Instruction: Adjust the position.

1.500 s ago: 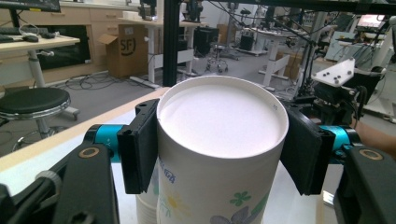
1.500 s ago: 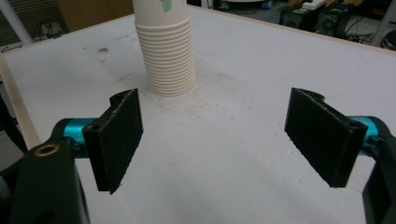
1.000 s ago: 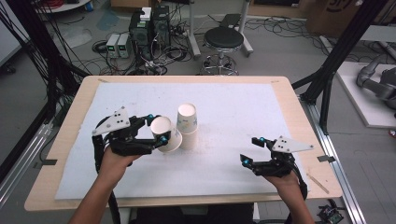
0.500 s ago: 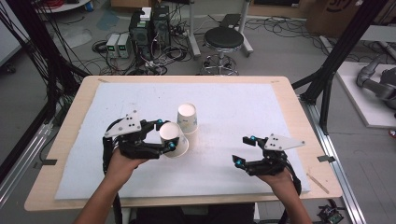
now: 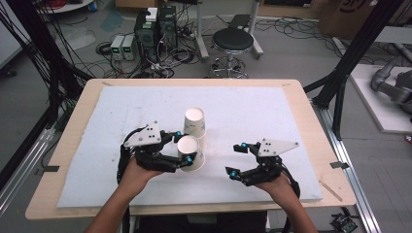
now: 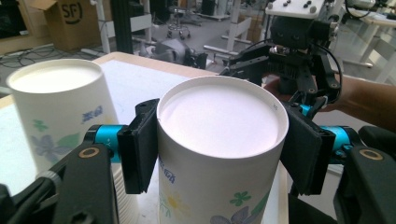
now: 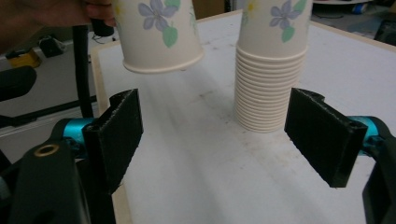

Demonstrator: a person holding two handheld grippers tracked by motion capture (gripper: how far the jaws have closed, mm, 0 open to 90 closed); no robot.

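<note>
- Table [image 5: 291,97]: wooden top with a white mat over it; the work sits at the middle, toward the person's edge
- Stack of cups [image 5: 195,122]: upside-down paper cups with a flower print, nested many deep, standing upright on the mat; the right gripper view shows the ribbed rims piled at its base [image 7: 266,93]
- Single cup [image 5: 190,152]: also upside down, held just beside the stack and toward the person; the right gripper view shows its rim [image 7: 159,35] clear of the mat, so it is lifted, not resting
- Left gripper [image 5: 187,148]: jaws clenched on the single cup's wall, one pad each side [image 6: 140,144]; the wall looks round, not crushed
- Right gripper [image 5: 235,159]: jaws spread wide and empty, hovering near the mat to the right of both cups
- Judgement: the step is carrying one separated cup away from the stack. Keep the squeeze light so the paper does not buckle, hold the cup level, and give the stack clearance so it is not toppled
- The right jaws look placed to steady the stack if it wobbles
</note>
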